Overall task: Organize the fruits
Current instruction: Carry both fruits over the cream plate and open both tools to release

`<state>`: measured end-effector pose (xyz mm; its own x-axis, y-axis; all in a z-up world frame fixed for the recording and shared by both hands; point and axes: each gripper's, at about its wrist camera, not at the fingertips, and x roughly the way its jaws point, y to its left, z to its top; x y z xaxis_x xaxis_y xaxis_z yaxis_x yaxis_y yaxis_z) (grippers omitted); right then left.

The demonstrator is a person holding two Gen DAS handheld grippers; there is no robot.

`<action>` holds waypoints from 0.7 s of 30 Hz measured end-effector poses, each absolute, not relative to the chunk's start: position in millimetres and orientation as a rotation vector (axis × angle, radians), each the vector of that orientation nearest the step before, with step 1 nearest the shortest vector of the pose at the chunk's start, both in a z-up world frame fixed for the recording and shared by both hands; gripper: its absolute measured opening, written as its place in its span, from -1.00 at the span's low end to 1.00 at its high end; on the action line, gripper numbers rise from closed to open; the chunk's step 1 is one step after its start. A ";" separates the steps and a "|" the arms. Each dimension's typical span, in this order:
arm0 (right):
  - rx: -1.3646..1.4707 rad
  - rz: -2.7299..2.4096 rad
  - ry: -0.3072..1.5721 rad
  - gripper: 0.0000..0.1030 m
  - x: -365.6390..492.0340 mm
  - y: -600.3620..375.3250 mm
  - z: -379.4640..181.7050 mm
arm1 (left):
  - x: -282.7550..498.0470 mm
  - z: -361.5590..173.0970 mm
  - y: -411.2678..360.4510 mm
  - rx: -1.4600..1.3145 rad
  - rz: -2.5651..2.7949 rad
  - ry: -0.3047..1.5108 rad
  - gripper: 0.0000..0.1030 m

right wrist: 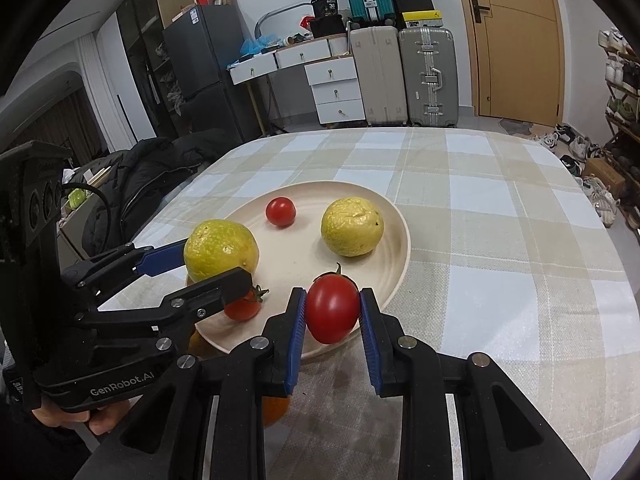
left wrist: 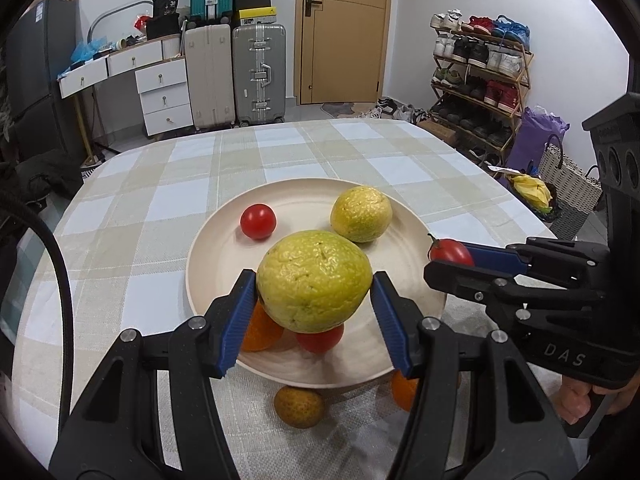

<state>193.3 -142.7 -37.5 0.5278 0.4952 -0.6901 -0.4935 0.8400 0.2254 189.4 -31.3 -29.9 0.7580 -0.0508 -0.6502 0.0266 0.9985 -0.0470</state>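
1. Plate (left wrist: 208,248), one: round, cream, on the checked tablecloth (left wrist: 132,216), near the table's near edge.
2. Yellow-green citrus, two. One (left wrist: 362,213) lies on the far right part of the plate. The other (left wrist: 314,280) is clamped between the blue pads of the left gripper (left wrist: 314,292) and held above the near part of the plate.
3. Tomatoes, four.
   - One (left wrist: 258,221) on the far left part of the plate.
   - One (left wrist: 320,338) on the near part of the plate, partly hidden under the held citrus.
   - One (right wrist: 333,307) gripped by the right gripper (right wrist: 333,312), pads pressed on both its sides, held over the plate's near right rim.
   - One (right wrist: 243,307) with a green stalk, on the plate's near left part, half covered by a left gripper finger in the right wrist view. Whether this is the same as the second tomato, I cannot tell; if so, the count is three.
4. Oranges, two. One (left wrist: 260,330) on the plate's near left, behind the left gripper's pad; one (left wrist: 404,394) on the cloth just beside the plate's near rim.
5. Brownish-green round fruit (left wrist: 299,407), one: on the cloth, just near of the plate rim.
6. Person's hands, two: one (left wrist: 576,402) on the right gripper's handle, one (right wrist: 68,416) on the left gripper's handle.
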 end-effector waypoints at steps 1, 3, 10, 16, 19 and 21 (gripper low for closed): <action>0.004 0.590 0.830 -0.48 194.9 -142.5 -38.2 | 191.5 -31.3 -30.4 -0.034 -0.045 0.713 0.08; 0.005 0.588 0.832 -0.48 197.4 -142.3 -39.2 | 194.3 -32.0 -31.5 -0.030 -0.044 0.713 0.08; 0.009 0.577 0.841 -0.48 202.6 -144.1 -41.7 | 207.9 -35.7 -38.3 -0.010 -0.057 0.719 0.08; 0.002 0.574 0.843 -0.48 208.0 -145.3 -43.9 | 216.8 -40.1 -39.5 0.008 -0.048 0.735 0.08; 0.002 0.571 0.841 -0.48 208.4 -145.1 -43.7 | 217.8 -40.4 -43.3 0.046 -0.033 0.737 0.08; 0.008 0.574 0.843 -0.48 209.2 -146.0 -43.5 | 218.2 -40.7 -42.9 0.041 -0.038 0.741 0.08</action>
